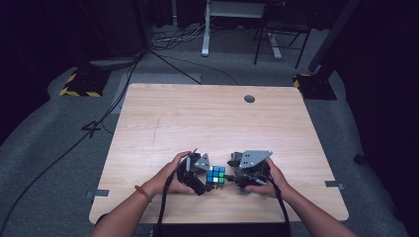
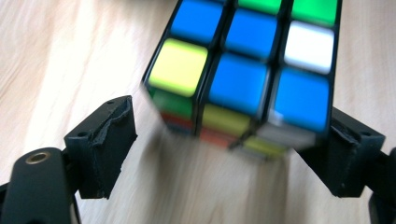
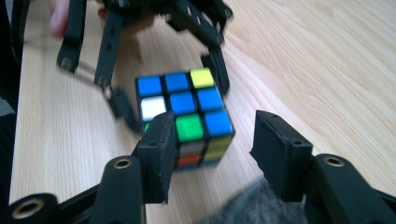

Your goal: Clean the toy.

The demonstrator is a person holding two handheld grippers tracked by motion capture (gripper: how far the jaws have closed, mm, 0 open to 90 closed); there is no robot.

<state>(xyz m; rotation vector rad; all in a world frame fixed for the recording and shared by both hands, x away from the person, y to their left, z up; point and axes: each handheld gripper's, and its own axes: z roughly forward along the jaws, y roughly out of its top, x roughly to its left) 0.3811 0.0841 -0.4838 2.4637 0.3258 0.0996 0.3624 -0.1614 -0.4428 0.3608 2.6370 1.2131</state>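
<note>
Left gripper [image 1: 206, 183] at cube [image 1: 216, 175], jaws apart: one pad touches cube side, other clear. Right gripper [image 1: 232, 174] opposite, jaws apart around cube corner, no squeeze visible. Cube sits on table [image 1: 207, 123] near front edge, between both grippers. No readable writing on cube.

Far half and both sides of the table [image 1: 217, 118] bare, any approach open there. Near edge crowded: cube [image 1: 216, 175] sits between left gripper [image 1: 200, 170] and right gripper [image 1: 242, 170], each just beside it, so side access is blocked. Free lines to the cube: from above, from the far side. Small round hole [image 1: 249, 98] near far edge, flush
</note>
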